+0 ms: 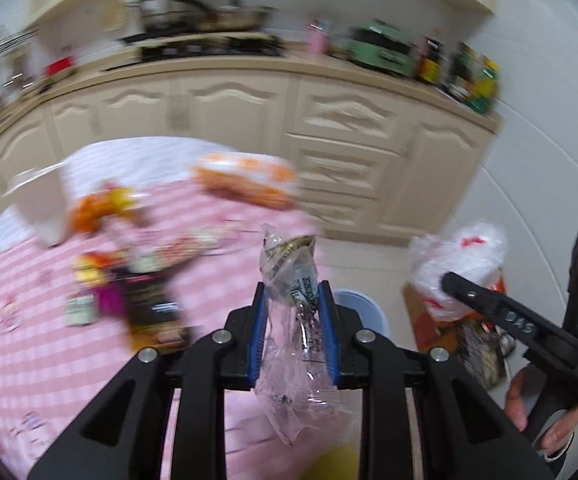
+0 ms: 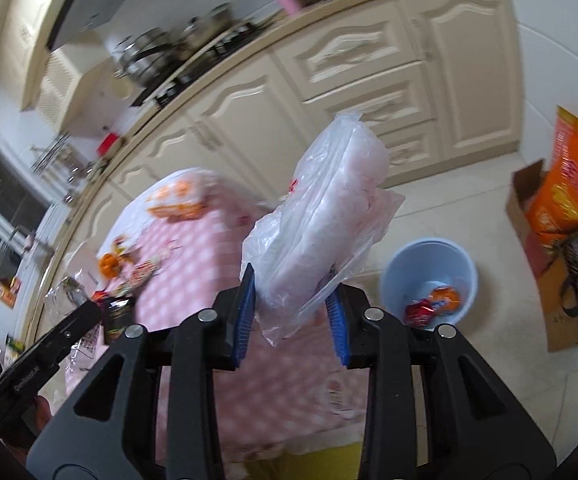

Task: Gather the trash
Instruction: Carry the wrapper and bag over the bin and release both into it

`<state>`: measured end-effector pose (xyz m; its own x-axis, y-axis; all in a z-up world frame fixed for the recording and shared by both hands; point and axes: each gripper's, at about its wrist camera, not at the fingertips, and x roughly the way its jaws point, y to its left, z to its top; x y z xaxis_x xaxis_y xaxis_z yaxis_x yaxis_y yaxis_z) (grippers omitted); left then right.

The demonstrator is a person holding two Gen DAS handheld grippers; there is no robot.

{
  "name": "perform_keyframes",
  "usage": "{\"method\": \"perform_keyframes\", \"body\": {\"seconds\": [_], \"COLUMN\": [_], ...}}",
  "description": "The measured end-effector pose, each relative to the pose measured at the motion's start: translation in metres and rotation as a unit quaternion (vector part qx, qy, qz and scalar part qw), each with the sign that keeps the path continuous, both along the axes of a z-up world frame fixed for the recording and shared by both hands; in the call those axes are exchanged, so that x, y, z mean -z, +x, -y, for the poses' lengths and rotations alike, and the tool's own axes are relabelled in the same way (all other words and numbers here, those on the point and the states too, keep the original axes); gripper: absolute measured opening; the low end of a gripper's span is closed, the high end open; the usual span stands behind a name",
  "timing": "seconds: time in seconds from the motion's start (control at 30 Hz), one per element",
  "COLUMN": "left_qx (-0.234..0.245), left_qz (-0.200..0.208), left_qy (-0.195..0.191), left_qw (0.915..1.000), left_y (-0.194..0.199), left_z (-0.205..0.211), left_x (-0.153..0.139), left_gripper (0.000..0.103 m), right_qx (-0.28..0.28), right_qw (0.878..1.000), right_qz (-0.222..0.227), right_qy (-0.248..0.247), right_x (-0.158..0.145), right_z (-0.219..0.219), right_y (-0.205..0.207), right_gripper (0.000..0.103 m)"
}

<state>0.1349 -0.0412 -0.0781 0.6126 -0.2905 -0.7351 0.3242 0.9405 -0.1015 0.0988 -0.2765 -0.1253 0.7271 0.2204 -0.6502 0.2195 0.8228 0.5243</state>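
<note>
My left gripper [image 1: 292, 300] is shut on a clear crinkled wrapper [image 1: 289, 264] with printed text, held upright above the edge of the pink checked table [image 1: 29, 340]. My right gripper [image 2: 292, 300] is shut on a white plastic bag [image 2: 321, 216], held up over the table's edge. The right gripper and its bag also show at the right of the left wrist view [image 1: 461, 256]. A light blue bin [image 2: 429, 276] stands on the floor beside the table and holds red and orange wrappers [image 2: 433, 306]. Several more wrappers [image 1: 129, 288] lie on the table.
An orange-and-white bag [image 1: 245, 178] and a white container [image 1: 41, 204] sit at the far side of the table. A cardboard box [image 2: 529, 220] with an orange bag [image 2: 569, 184] stands on the floor at right. Cream kitchen cabinets [image 2: 329, 80] run behind.
</note>
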Motion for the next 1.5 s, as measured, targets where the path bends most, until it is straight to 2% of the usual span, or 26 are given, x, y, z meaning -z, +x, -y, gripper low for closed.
{"method": "perform_keyframes", "body": {"seconds": [0.17, 0.3, 0.5, 0.63, 0.7, 0.8, 0.83, 1.23, 1.27, 1.37, 1.5], "left_qx": [0.066, 0.098, 0.110, 0.105, 0.099, 0.089, 0.092, 0.043, 0.040, 0.027, 0.020], "left_qz": [-0.034, -0.059, -0.097, -0.104, -0.100, -0.124, -0.127, -0.113, -0.113, -0.106, -0.107], "left_qy": [0.016, 0.021, 0.032, 0.039, 0.050, 0.065, 0.057, 0.076, 0.071, 0.066, 0.059], "left_qw": [0.9971, 0.9932, 0.9887, 0.9883, 0.9887, 0.9862, 0.9860, 0.9897, 0.9902, 0.9918, 0.9923], "left_y": [0.013, 0.022, 0.044, 0.064, 0.073, 0.082, 0.084, 0.085, 0.086, 0.090, 0.092], "left_z": [0.075, 0.120, 0.176, 0.198, 0.209, 0.213, 0.211, 0.168, 0.162, 0.152, 0.145], "left_x": [0.027, 0.052, 0.086, 0.101, 0.106, 0.112, 0.112, 0.096, 0.092, 0.084, 0.080], "left_gripper": [0.024, 0.024, 0.024, 0.025, 0.029, 0.056, 0.057, 0.057, 0.057, 0.057, 0.057], "right_qx": [0.045, 0.076, 0.100, 0.104, 0.106, 0.104, 0.102, 0.031, 0.026, 0.015, 0.024], "right_qw": [0.999, 0.996, 0.993, 0.992, 0.991, 0.991, 0.992, 0.995, 0.995, 0.996, 0.995], "right_qz": [-0.016, -0.040, -0.069, -0.074, -0.076, -0.078, -0.080, -0.097, -0.094, -0.092, -0.100], "right_qy": [-0.001, 0.002, 0.010, 0.009, 0.010, 0.011, 0.012, 0.005, 0.003, -0.003, -0.012], "right_x": [0.014, 0.032, 0.052, 0.055, 0.056, 0.060, 0.061, 0.069, 0.067, 0.060, 0.059], "right_z": [0.044, 0.075, 0.110, 0.123, 0.129, 0.135, 0.135, 0.109, 0.106, 0.098, 0.096], "right_y": [-0.012, -0.018, -0.018, -0.019, -0.018, -0.014, -0.011, 0.043, 0.046, 0.054, 0.054], "right_gripper": [0.033, 0.033, 0.033, 0.033, 0.033, 0.033, 0.033, 0.033, 0.034, 0.052, 0.053]}}
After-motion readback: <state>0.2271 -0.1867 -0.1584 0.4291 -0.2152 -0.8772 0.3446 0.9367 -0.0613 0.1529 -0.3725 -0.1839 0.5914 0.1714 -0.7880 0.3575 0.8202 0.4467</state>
